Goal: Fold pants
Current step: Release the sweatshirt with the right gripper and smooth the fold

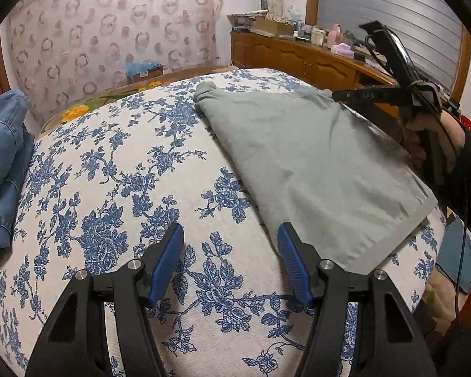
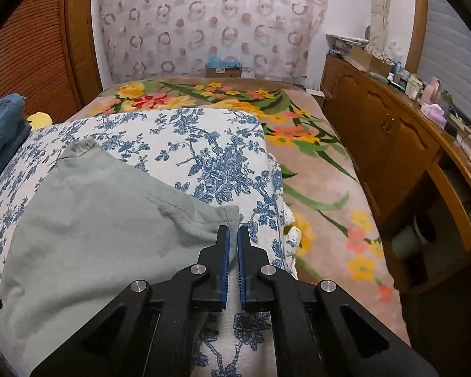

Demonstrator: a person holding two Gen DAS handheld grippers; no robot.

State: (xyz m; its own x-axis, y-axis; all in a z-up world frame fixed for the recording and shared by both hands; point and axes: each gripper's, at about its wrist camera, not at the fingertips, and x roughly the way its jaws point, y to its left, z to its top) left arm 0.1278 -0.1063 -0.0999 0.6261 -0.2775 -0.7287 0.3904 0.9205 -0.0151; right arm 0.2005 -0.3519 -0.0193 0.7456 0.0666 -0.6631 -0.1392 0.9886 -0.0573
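At the far left a blue denim garment (image 1: 3, 163) is lying at the edge of the floral bedspread (image 1: 116, 188), and just right of it the left gripper (image 1: 230, 262) is hovering with its jaws standing wide and empty over bare cover beside the near hem of the grey-green pants (image 1: 314, 163). Farther right, the right gripper (image 2: 232, 245) is pinching the pants' far corner — jaws nearly closed on a thin edge of cloth. That shallow bite is looking risky: any lift could let the corner slip out, and a one-sided pull would likely drag the pants askew.
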